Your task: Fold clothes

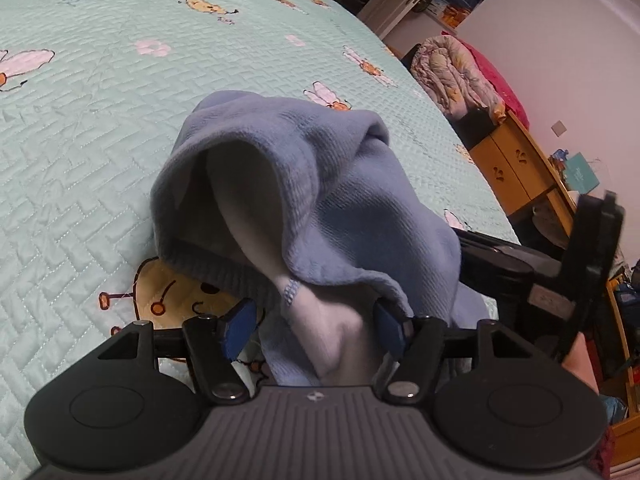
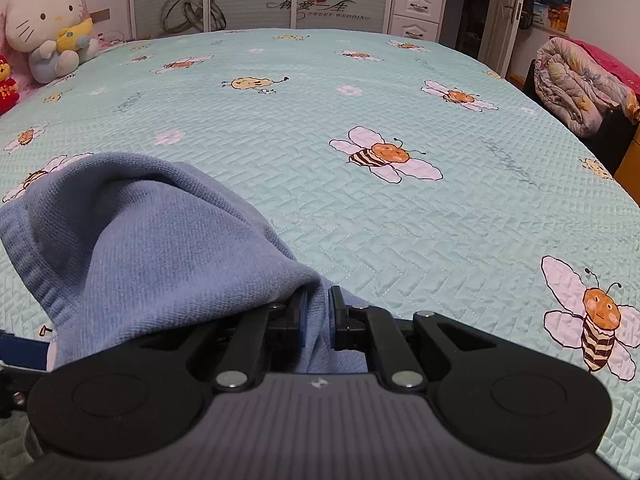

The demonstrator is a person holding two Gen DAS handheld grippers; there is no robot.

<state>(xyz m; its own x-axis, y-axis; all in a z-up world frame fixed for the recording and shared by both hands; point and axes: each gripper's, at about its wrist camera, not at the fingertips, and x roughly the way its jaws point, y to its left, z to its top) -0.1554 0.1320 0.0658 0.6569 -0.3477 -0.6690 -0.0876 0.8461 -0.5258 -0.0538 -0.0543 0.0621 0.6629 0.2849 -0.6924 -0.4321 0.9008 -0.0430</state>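
Right gripper (image 2: 316, 316) clamps blue garment (image 2: 132, 232); left gripper (image 1: 314, 326) gapes apart (wardrobe (image 2: 320, 10) reads "SWEET WEDDING").

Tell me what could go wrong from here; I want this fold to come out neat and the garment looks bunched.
1. The left hand-held gripper stands open around a hanging fold of the blue garment, so that side may drop.
2. The right hand-held gripper pinches only a narrow edge of cloth, which could slip out.
3. The garment is humped on the bedspread, white lining showing, so a crooked fold seems likely.
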